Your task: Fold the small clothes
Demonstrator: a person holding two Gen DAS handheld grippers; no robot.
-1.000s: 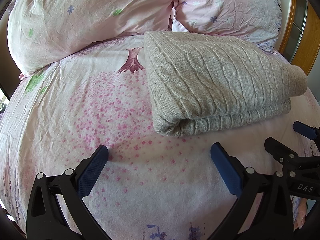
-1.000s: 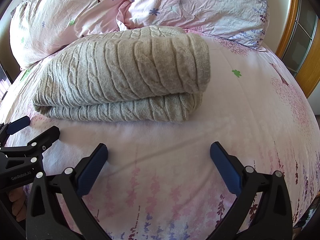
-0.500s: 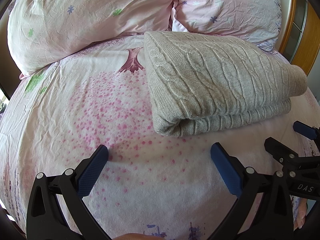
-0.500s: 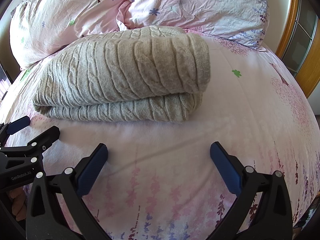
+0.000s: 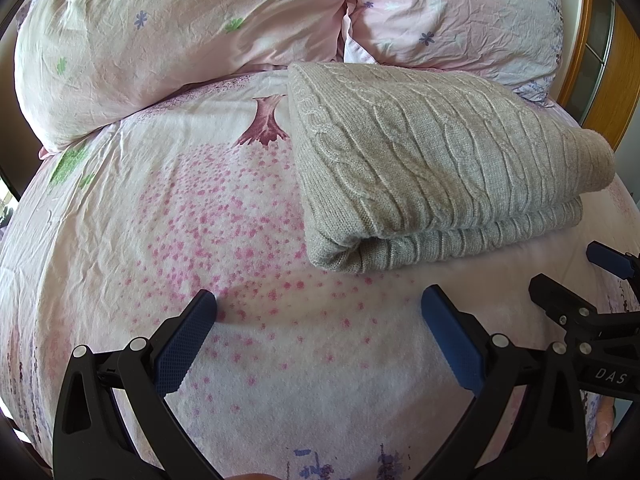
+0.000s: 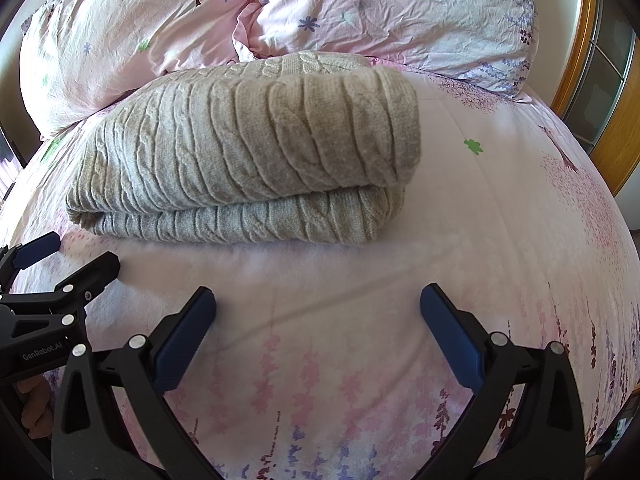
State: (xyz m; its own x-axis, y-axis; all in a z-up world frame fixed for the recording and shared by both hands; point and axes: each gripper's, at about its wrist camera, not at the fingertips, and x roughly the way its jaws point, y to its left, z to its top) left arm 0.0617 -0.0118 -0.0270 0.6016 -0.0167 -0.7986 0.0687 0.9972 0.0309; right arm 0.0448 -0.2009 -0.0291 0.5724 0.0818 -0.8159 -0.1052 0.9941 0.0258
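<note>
Entry: grey cable-knit sweater [image 5: 432, 168] lay folded into a thick two-layer bundle on the bed [image 5: 152, 208], just in front of the two pink pillows [image 5: 168, 40]. In the right wrist view the upper layer overhung the lower at the sweater's right end; the rolled fold faced me.

Left gripper [image 5: 318, 322]: jaws wide apart, nothing between them, hovering over bare sheet just short of the sweater's near-left corner. Right gripper [image 6: 318, 320]: jaws likewise spread and empty, near the sweater's front edge, not touching it. Each gripper showed at the edge of the other's view, so they sat side by side on the near side of the sweater.

Judgement: the fold looked essentially done; what remained, if anything, was tidying or one more halving.

Notes on doing that well:
- Thick knit is springy and heavy; I judged a bite must take both layers at a corner, or the top layer would slide off the lower.
- Pinch the two near corners together, lift evenly, carry toward the pillows side, and lay down before releasing.
- Keep the pads off the sheet beneath the sweater; it could snag and drag the bundle askew.
</note>
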